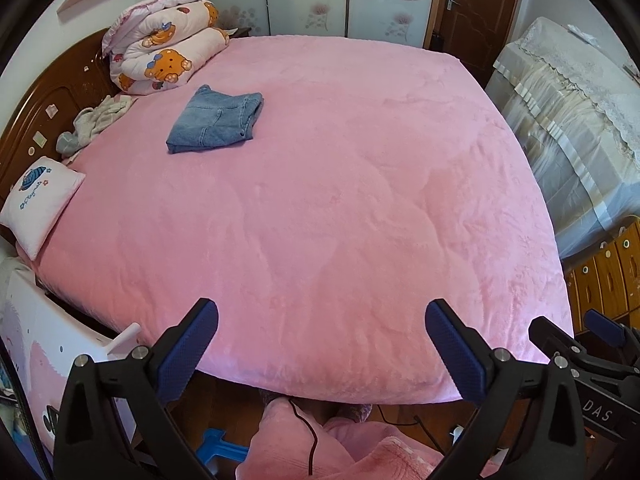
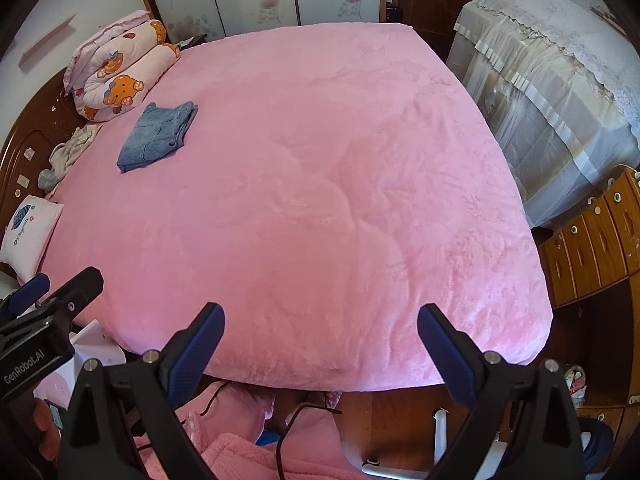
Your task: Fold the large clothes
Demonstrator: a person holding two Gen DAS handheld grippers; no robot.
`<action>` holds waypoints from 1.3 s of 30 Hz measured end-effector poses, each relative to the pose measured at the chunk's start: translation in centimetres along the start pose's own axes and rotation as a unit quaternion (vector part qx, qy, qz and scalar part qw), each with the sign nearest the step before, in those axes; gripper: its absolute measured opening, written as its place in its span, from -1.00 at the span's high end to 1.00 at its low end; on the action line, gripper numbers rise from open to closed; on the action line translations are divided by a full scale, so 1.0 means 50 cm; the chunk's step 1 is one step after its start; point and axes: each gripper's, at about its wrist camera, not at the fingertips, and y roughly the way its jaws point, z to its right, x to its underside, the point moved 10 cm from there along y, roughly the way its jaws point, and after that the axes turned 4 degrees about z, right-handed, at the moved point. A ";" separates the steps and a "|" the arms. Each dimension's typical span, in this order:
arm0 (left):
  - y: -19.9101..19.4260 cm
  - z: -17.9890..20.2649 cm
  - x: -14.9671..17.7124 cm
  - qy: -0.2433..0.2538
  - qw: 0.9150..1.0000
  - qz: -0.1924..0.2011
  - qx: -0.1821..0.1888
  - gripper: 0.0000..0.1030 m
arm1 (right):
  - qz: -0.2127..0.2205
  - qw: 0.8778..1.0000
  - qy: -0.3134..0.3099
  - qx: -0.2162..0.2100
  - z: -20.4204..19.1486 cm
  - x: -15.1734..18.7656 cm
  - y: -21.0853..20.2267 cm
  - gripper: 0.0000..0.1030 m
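Both grippers hang at the near edge of the pink bed, left gripper and right gripper each spread wide on nothing. One folded pair of jeans lies far off by the rolled quilt. Only the right view shows white chair legs; only the left, a blue stool.

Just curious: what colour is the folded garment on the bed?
Faded blue denim: the jeans, clearest in the left wrist view.
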 end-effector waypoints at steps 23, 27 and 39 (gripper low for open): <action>0.003 0.000 -0.003 0.006 1.000 -0.001 0.004 -0.99 | -0.009 1.000 -0.016 -0.001 -0.016 0.005 0.005 -0.89; 0.005 0.002 -0.003 0.011 1.000 -0.001 0.005 -0.99 | -0.011 1.000 -0.016 -0.001 -0.014 0.005 0.007 -0.89; 0.007 0.009 -0.006 0.019 1.000 0.003 0.009 -0.99 | -0.015 1.000 -0.018 0.000 -0.005 0.002 0.015 -0.89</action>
